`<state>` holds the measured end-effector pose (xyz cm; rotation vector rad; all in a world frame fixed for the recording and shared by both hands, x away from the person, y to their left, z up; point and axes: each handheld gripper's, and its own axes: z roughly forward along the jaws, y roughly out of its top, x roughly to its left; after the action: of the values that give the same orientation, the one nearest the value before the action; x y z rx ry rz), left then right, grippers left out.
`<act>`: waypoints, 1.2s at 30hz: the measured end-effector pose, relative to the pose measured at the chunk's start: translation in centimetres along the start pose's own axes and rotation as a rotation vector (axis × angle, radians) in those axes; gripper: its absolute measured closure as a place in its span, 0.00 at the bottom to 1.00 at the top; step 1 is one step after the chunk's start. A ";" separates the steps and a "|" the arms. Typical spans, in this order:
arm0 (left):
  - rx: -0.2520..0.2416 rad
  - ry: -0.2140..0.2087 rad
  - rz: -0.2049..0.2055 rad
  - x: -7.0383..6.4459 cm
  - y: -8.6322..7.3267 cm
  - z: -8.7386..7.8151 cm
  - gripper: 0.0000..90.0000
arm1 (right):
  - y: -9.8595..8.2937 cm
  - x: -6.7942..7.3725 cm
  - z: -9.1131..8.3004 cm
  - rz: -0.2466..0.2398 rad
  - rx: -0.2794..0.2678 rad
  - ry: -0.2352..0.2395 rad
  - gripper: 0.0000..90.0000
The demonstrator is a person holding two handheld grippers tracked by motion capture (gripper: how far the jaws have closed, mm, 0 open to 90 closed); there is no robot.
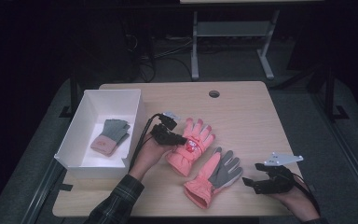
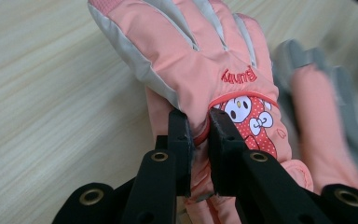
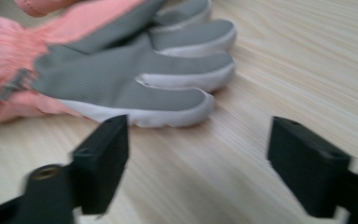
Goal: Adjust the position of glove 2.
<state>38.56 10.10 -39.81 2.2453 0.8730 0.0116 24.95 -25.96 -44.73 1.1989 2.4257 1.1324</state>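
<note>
Left gripper (image 2: pixel 199 140) on pink glove (image 2: pixel 200 60), white box (image 1: pixel 77 140) beside

Both grippers are black with brass-ringed screw holes; the right gripper (image 1: pixel 253 183) bears a grey three-cornered plate, the left forearm a dark plaid sleeve (image 1: pixel 116 201).

White box (image 1: pixel 87 100) on table (image 1: pixel 242 107), at its left edge, open top. Inside it a grey glove (image 1: pixel 110 136) with pink cuff, lying flat, fingers pointing away. Round hole (image 1: pixel 214 94) in tabletop near far edge. Behind table: metal stand (image 1: pixel 195 46) legs on grey floor, dark cables (image 1: pixel 144 60) on floor to left of it.
</note>
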 end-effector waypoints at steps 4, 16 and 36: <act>0.006 -0.012 0.024 -0.5 0.5 -1.1 0.89 | 0.2 0.9 -0.4 -0.013 -0.038 0.081 0.67; 0.035 -0.095 0.086 -1.2 0.8 -1.9 0.89 | 0.9 4.8 2.6 -0.078 0.050 0.200 1.00; 0.047 -0.159 0.147 -2.8 1.4 -2.4 0.89 | 2.8 6.0 4.1 -0.122 0.021 0.190 1.00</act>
<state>36.62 9.18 -36.51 2.3137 0.6290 -0.1198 24.74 -18.18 -44.68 0.9735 2.6153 1.2381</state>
